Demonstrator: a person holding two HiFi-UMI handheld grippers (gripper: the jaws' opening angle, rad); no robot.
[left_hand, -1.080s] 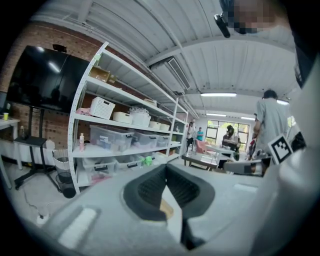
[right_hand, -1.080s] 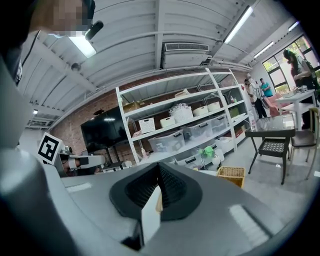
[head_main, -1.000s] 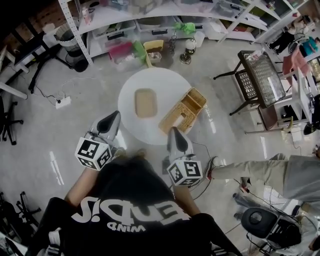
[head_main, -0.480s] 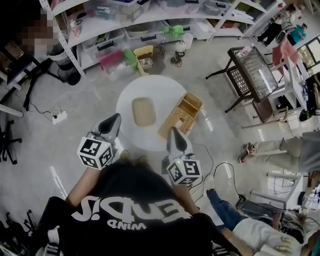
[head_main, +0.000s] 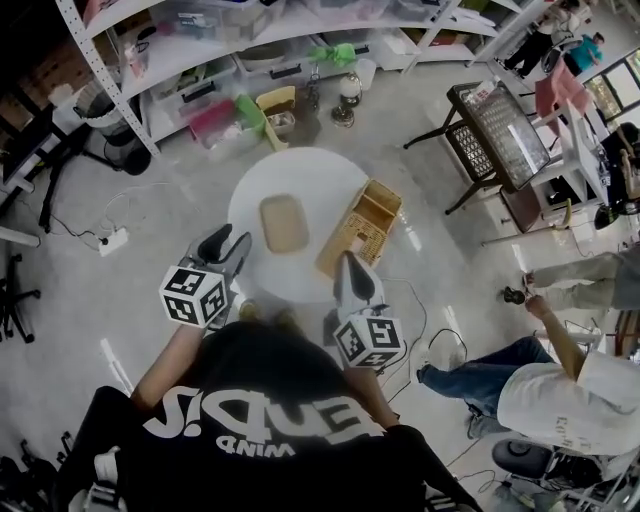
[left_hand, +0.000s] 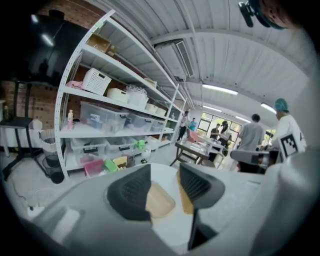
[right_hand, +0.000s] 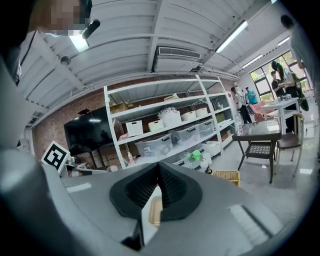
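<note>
Holds the left gripper (head_main: 228, 246) just off the near-left edge of the round white table (head_main: 300, 172), jaws spread well apart and clamped on nothing. Frames, through that open gap in the left gripper view, the tan tray (head_main: 283, 222) lying flat on the tabletop, with a sliver of the wicker basket (head_main: 362, 226) beside it to the right. Holds the right gripper (head_main: 347, 263) at the table's near-right edge, just short of the basket's near end, jaws drawn together at the tips with nothing pinched between them; shows only a thin strip of the tray below the closed tips in the right gripper view. Places the tray near the middle of the table, long side running away from the body, touching neither gripper and lying between the lines of the two. Sets the basket at the table's right rim, askew to the tray and close beside it; cannot tell whether the two touch. Shows both marker cubes facing up just ahead of the black shirt (head_main: 250, 420). Shows white shelving (head_main: 200, 50) with bins beyond the table, a dark-framed side table (head_main: 497, 122) off to the right, and a person in a white top (head_main: 560, 395) low at the right.
</note>
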